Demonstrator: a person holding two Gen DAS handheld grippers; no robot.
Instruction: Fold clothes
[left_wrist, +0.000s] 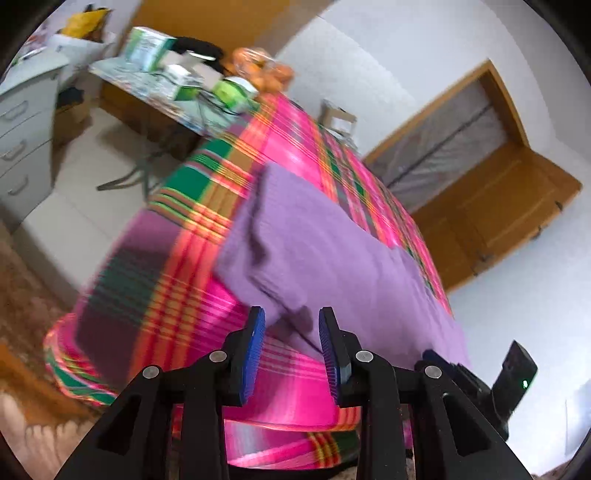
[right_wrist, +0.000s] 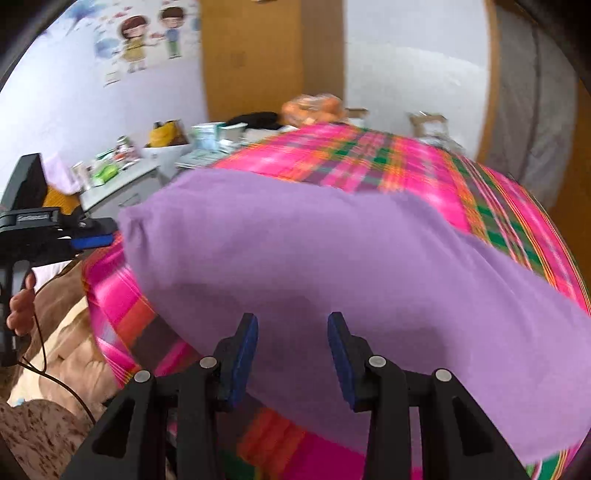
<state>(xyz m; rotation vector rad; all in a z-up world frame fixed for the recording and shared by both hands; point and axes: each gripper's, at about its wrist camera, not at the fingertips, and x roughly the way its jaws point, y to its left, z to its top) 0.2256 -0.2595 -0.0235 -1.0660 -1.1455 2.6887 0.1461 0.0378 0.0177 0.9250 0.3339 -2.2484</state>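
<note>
We've got the purple garment (left_wrist: 332, 251) lying folded on the pink plaid bed cover (left_wrist: 177, 266), just ahead of both grippers. Our left gripper (left_wrist: 291, 317) sits at its near corner, jaws apart with nothing pinched. Right gripper (right_wrist: 292, 323) hovers over the garment's near edge, also gaping and empty.

A purple garment (left_wrist: 325, 251) lies spread on the pink plaid cloth, filling the middle and lower right of both wrist views. Its far end is folded over, with soft creases.
</note>
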